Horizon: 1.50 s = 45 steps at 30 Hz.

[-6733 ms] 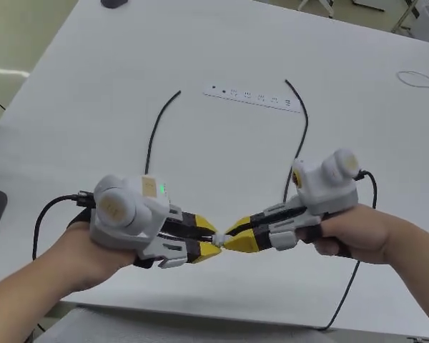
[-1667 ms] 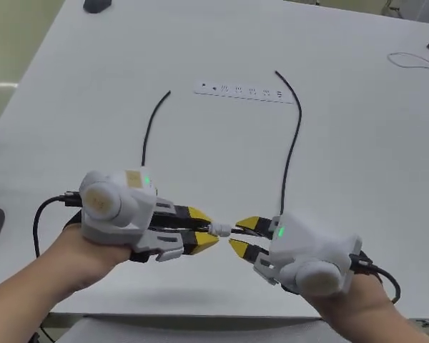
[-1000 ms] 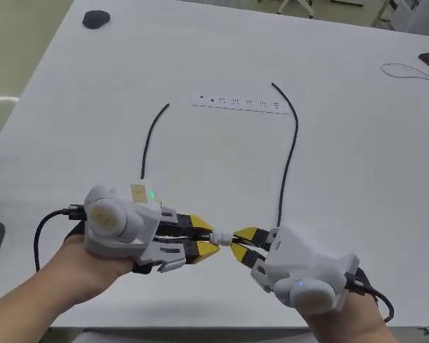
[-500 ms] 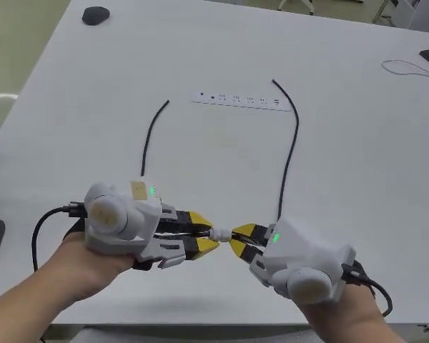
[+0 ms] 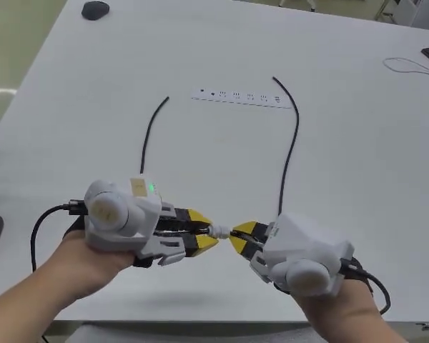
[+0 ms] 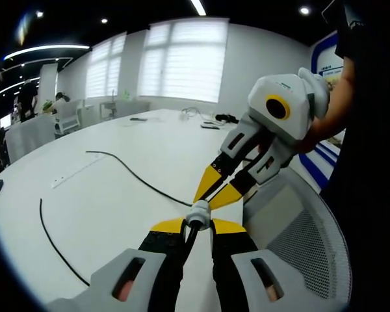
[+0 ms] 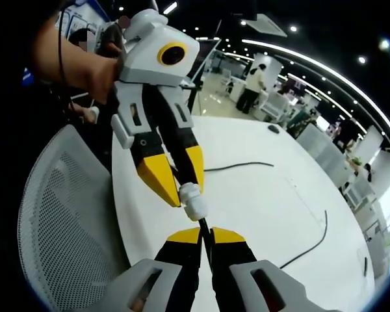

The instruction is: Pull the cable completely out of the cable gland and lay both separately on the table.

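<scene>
The left tool (image 5: 204,234) is clamped on the white cable gland (image 5: 218,231), held in the air above the near part of the bench (image 5: 214,164). The right tool (image 5: 241,236) meets it tip to tip. It is pinched narrow on what looks like the thin black cable (image 7: 203,225), just beside the gland.

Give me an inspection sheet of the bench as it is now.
Surface: white table, no spills seen.
Job's things: white gland with the short black cable in it, held off the table.
Clutter: power strip; dark round item at the far corner.
Grippers: left tongs shut on the gland; right tongs shut on the cable.
Cables: black lead left of the strip, second lead by its right end; thin white wire far right.
Surroundings: mesh chair, windows, people in the background.
</scene>
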Each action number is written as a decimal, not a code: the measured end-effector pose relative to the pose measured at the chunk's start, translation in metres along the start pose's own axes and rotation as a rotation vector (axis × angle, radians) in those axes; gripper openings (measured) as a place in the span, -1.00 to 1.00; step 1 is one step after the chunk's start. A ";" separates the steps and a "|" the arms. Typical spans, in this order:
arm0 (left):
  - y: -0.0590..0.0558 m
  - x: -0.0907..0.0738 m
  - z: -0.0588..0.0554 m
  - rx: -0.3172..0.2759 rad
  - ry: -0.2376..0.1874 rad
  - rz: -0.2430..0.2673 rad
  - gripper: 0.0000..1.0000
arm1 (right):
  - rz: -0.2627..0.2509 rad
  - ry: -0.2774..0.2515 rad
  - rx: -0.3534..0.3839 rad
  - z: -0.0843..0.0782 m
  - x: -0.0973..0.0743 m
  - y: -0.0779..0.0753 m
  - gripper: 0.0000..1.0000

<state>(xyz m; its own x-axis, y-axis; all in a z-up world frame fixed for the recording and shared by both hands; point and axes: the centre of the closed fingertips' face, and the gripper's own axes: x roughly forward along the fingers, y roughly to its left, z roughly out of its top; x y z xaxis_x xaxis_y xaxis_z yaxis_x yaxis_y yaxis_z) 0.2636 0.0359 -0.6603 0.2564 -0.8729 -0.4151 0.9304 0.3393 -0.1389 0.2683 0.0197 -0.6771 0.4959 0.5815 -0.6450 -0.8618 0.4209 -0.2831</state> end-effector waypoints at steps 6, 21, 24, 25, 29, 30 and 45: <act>0.001 -0.001 -0.001 -0.012 -0.006 0.003 -0.71 | -0.007 0.011 0.011 -0.005 0.000 -0.003 -1.00; 0.006 0.002 -0.001 -0.024 -0.012 0.015 -0.71 | -0.017 0.026 0.037 -0.015 0.001 -0.012 -1.00; 0.006 0.002 -0.001 -0.025 -0.013 0.016 -0.71 | -0.019 0.027 0.053 -0.018 0.000 -0.014 -1.00; 0.006 0.003 0.000 -0.025 -0.014 0.018 -0.71 | -0.022 0.030 0.056 -0.020 0.000 -0.015 -1.00; 0.006 0.004 0.000 -0.035 -0.018 0.022 -0.71 | -0.039 0.045 0.097 -0.030 0.000 -0.021 -1.00; 0.006 0.004 0.000 -0.038 -0.019 0.022 -0.71 | -0.044 0.051 0.103 -0.034 -0.001 -0.023 -1.00; -0.005 0.011 0.003 -0.057 -0.025 0.019 -0.71 | -0.088 0.111 0.368 -0.081 -0.005 -0.036 -1.00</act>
<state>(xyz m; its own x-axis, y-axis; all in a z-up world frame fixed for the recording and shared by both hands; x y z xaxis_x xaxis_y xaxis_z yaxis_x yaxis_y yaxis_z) 0.2625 0.0230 -0.6614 0.2806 -0.8746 -0.3953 0.9092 0.3742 -0.1825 0.2884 -0.0544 -0.7211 0.5340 0.4620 -0.7081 -0.7108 0.6988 -0.0801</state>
